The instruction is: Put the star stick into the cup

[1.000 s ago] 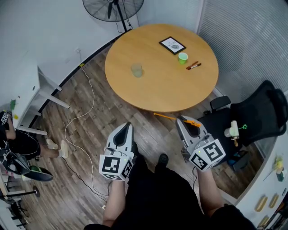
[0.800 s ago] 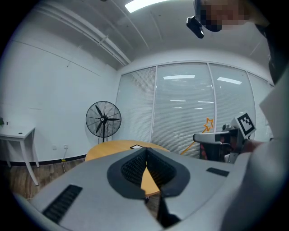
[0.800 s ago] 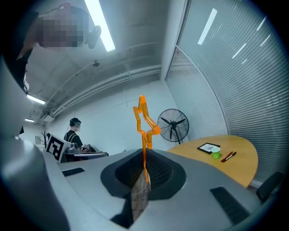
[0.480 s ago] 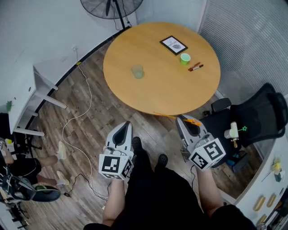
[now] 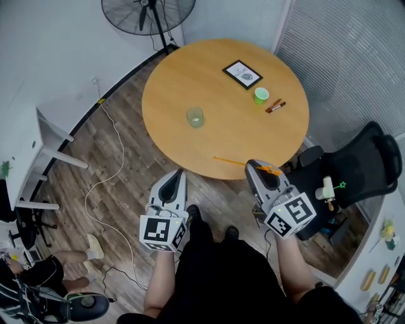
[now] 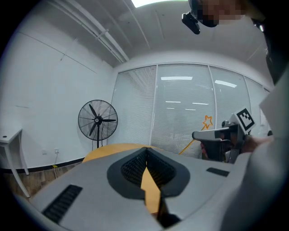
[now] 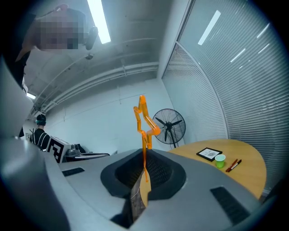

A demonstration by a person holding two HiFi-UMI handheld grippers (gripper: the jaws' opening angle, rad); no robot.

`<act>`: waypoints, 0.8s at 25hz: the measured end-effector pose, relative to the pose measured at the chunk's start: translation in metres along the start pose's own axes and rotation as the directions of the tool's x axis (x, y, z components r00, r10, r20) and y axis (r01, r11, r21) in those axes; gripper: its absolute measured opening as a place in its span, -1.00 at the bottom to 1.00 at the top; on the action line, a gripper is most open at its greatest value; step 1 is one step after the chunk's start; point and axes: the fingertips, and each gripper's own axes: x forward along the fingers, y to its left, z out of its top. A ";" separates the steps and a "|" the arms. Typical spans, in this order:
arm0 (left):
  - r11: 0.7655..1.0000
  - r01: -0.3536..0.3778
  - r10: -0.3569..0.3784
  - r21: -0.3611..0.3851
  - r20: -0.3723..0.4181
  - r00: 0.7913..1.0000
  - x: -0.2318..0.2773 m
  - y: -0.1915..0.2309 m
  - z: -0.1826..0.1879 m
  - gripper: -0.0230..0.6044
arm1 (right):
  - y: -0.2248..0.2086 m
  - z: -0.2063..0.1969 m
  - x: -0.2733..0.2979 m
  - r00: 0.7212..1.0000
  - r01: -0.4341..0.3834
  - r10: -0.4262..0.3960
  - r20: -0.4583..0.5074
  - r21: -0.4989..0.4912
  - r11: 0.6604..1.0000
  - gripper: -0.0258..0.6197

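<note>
Your right claw [image 5: 258, 168] is pinched narrow on the star stick [image 5: 231, 161]. The star sits just at the claw's right and the thin tail reaches left over the near rim of the round table [image 5: 221, 136]. Your left claw [image 5: 179, 175] is closed on nothing, level with the right one. Open tabletop lies between both claws and the clear cup [image 5: 195, 116]. Farther ahead of the right claw are a green cup [image 5: 261, 95], two pens [image 5: 274, 106] and a picture frame [image 5: 242, 73]. A black chair [image 5: 361, 171] crowds the right claw's right side.

Your round worktop [image 5: 221, 136] bore a framed picture [image 5: 242, 73] and two markers [image 5: 274, 106], floor fan [image 5: 148, 12] stood beyond, black chair [image 5: 361, 168] at your right
</note>
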 end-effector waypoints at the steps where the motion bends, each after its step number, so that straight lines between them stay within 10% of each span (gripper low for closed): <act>1: 1.000 0.010 -0.010 0.001 0.000 1.000 0.005 0.006 0.001 -0.93 | 0.000 0.001 0.007 1.000 0.008 -0.008 0.002 -0.001 1.000 -0.85; 20: 0.989 0.148 -0.149 -0.005 -0.022 0.989 0.030 0.110 -0.001 -0.93 | 0.031 -0.008 0.104 0.988 0.156 -0.156 0.003 0.008 0.988 -0.85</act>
